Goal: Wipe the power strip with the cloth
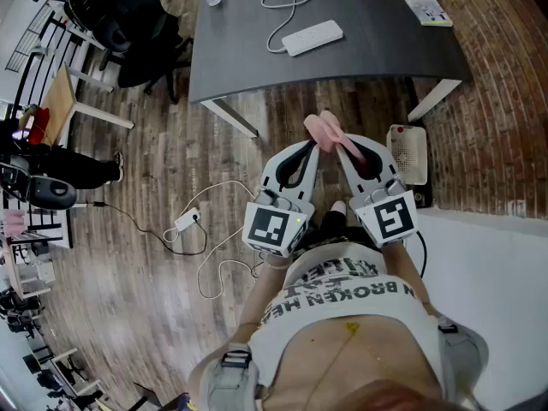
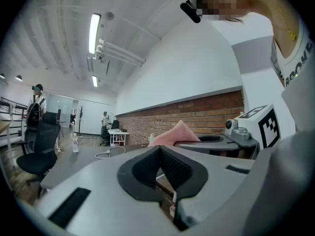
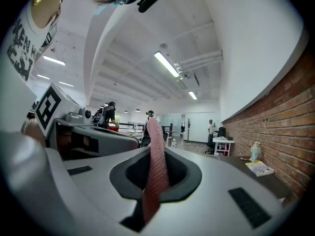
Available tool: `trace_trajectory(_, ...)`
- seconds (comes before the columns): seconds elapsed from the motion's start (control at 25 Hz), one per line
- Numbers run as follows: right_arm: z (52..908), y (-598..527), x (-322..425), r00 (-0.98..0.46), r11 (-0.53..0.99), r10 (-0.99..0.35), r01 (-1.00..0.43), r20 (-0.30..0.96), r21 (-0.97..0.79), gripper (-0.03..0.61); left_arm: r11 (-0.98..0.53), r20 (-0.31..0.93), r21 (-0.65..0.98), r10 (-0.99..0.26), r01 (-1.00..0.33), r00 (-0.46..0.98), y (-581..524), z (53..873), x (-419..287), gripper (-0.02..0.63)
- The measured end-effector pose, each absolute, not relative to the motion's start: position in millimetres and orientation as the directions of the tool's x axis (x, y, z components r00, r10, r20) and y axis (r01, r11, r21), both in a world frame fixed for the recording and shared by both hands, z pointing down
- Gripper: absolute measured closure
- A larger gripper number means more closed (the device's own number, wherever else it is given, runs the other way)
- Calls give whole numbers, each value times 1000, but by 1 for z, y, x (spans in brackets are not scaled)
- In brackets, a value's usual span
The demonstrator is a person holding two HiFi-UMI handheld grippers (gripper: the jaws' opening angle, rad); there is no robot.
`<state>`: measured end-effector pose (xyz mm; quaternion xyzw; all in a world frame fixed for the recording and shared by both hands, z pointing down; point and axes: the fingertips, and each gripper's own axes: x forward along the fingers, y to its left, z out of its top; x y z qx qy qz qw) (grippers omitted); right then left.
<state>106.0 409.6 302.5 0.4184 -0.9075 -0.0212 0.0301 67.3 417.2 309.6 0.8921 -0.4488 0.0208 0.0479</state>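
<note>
Approach step: right gripper (image 1: pixel 347 148) fingers clamp the cloth (image 1: pixel 328 130), left gripper (image 1: pixel 310 150) fingers closed on nothing, both short of the desk (image 1: pixel 248 58), where the power strip (image 1: pixel 312 38) lies; next, carry cloth onto it.

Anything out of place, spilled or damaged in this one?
Nothing spilled or damaged. The only untidy spot is the floor: a white adapter lies there with loose cables trailing from it. The power strip lies flat on the table; the cloth is clamped in the right hand-held gripper.
</note>
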Motion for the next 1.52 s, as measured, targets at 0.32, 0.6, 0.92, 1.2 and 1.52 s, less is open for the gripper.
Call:
trace_trajectory(0.32,314,412,122,-674,675,-738,-737,38,41,561,-583,92,86,-803,-808,589,419,321,83,606)
trace_trajectory(0.6,323,392,115,-674,676,-736,-737,63,24,561,-573,110,111,-805,-812,583,399,328,71,606)
trace_trajectory(0.92,325,329,106,-634,637,-770,-771,68,27,561,-619,86,128,-772,-775,630,332,331,62,606)
trace_trajectory(1.2,319,248,87,-590,594,-805,-802,67,70,561,-679,60,119,-723,-724,688,247,323,40,606)
trace_trajectory(1.52,323,193,60,-568,573,-819,-816,81,72,561,-705,69,126,-696,-698,715,194,327,17,606)
